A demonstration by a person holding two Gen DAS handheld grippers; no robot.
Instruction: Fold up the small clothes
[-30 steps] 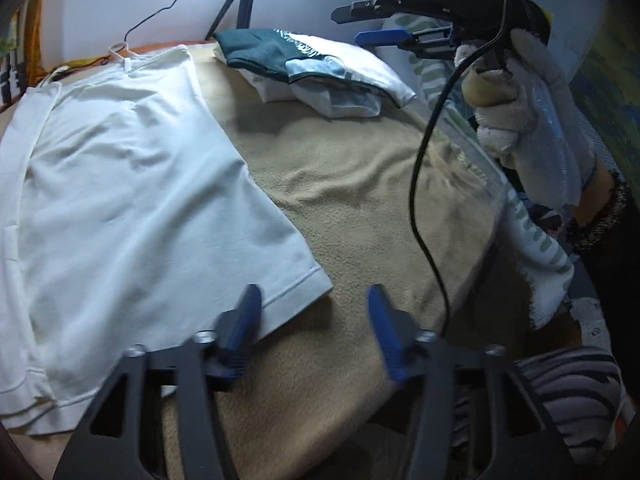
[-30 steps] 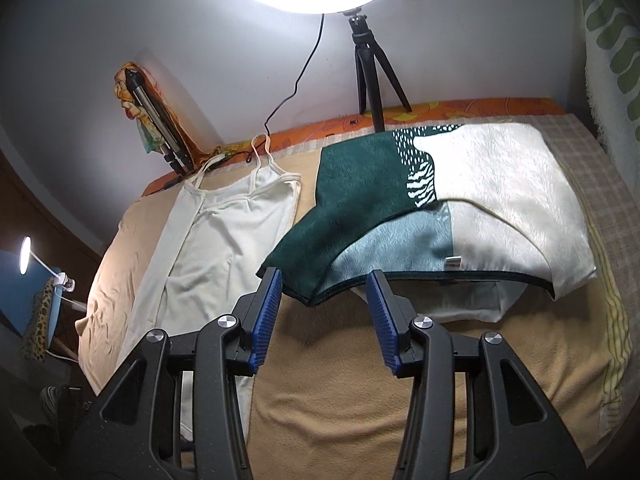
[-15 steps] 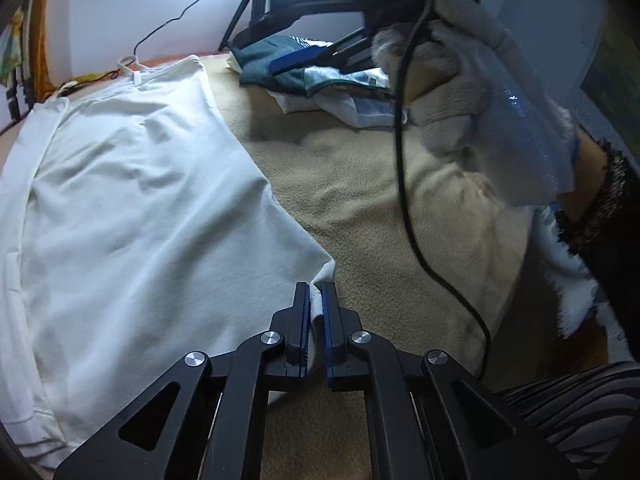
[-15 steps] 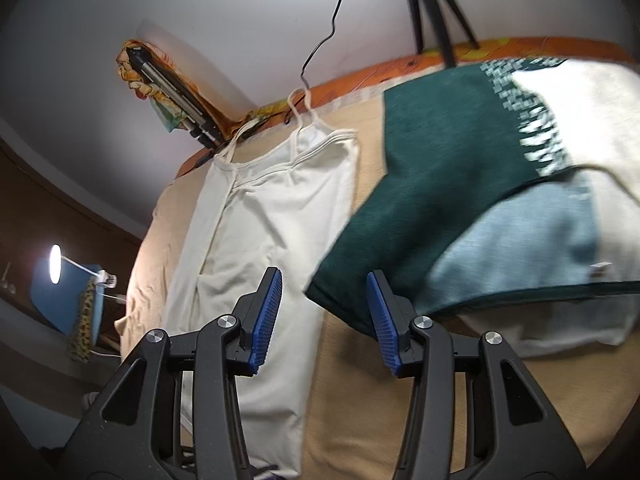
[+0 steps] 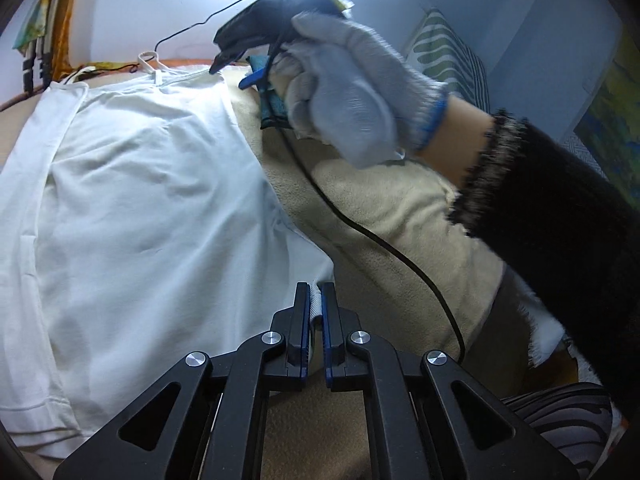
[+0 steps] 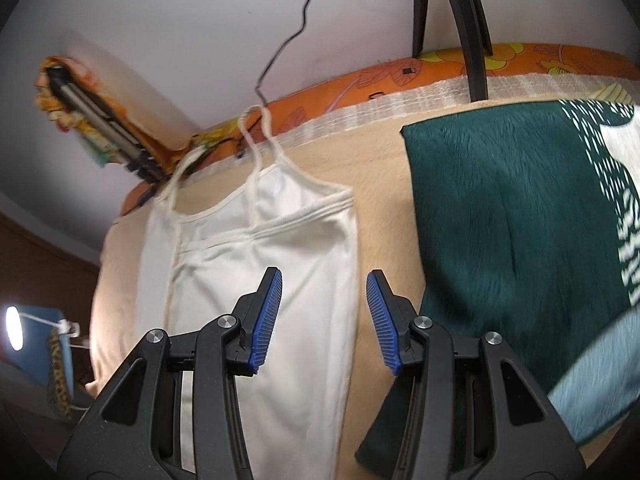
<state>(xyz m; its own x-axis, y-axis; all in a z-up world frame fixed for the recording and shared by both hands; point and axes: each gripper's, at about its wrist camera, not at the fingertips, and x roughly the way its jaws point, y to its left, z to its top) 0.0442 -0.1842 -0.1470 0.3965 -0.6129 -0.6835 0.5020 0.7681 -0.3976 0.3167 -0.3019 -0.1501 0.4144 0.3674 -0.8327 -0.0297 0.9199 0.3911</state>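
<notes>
A white strappy camisole (image 5: 132,208) lies flat on a beige blanket (image 5: 392,208). My left gripper (image 5: 315,300) is shut on its near right hem corner. In the right wrist view the camisole (image 6: 288,264) shows its straps and top edge. My right gripper (image 6: 323,308) is open and empty, hovering over the camisole's upper right side edge. From the left wrist view the right gripper (image 5: 236,68) is held by a gloved hand over the camisole's far right top corner.
A folded green, white and blue garment (image 6: 520,240) lies on the blanket right of the camisole. A ring light's tripod legs (image 6: 472,32) stand at the far edge by the wall. A black cable (image 5: 380,240) trails across the blanket. A small lamp (image 6: 16,324) is at far left.
My left gripper closed on the camisole's hem corner and holds it. My right gripper moved left from over the folded green garment to the camisole's top right side, still open.
</notes>
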